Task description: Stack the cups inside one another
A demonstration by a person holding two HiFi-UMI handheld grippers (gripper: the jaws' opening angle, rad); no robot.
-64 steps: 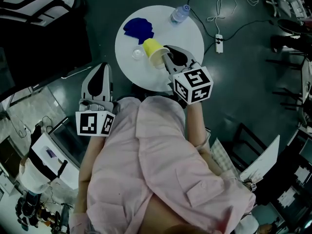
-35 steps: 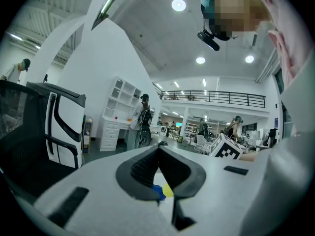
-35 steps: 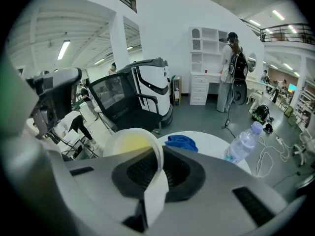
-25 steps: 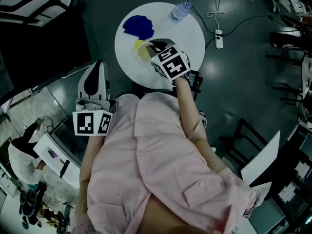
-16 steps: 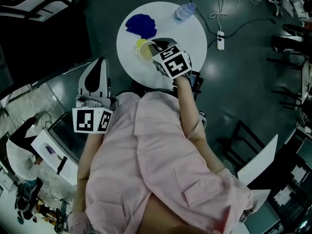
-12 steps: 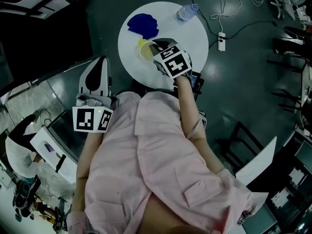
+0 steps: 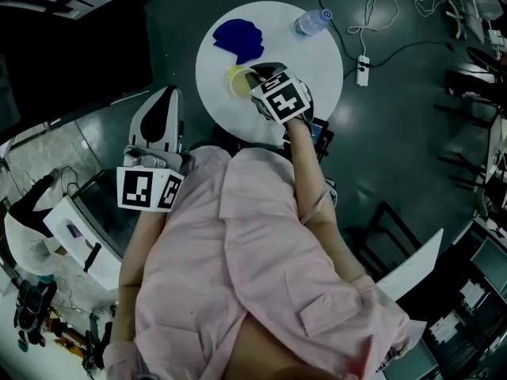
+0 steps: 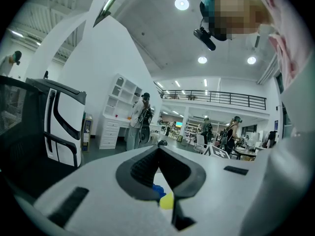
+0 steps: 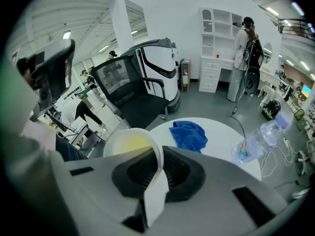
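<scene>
Pinching the wall of the yellow cup (image 9: 129,144), your right gripper (image 9: 157,165) is all but closed, with one jaw inside the rim and one outside. The cup is tilted, its mouth toward the camera. Your left gripper (image 8: 158,150) hangs off the table's near edge at the left of the head view, jaws together with nothing between them (no help to you at present).

The cup is over the near left part of the round white table (image 7: 317,62), so I judge you are at the placing step, seating this cup into its partner. No second cup shows clearly in any view; whether one lies beneath the yellow cup I cannot tell. The next move calls for levelling the cup, pressing it straight down, then parting the jaws without dragging the rim.

Just beyond it lies a blue cloth (image 7: 240,36), near enough to snag. Farther right, a clear water bottle (image 7: 311,24) is well apart. Past the table stands a black chair (image 9: 133,100).
</scene>
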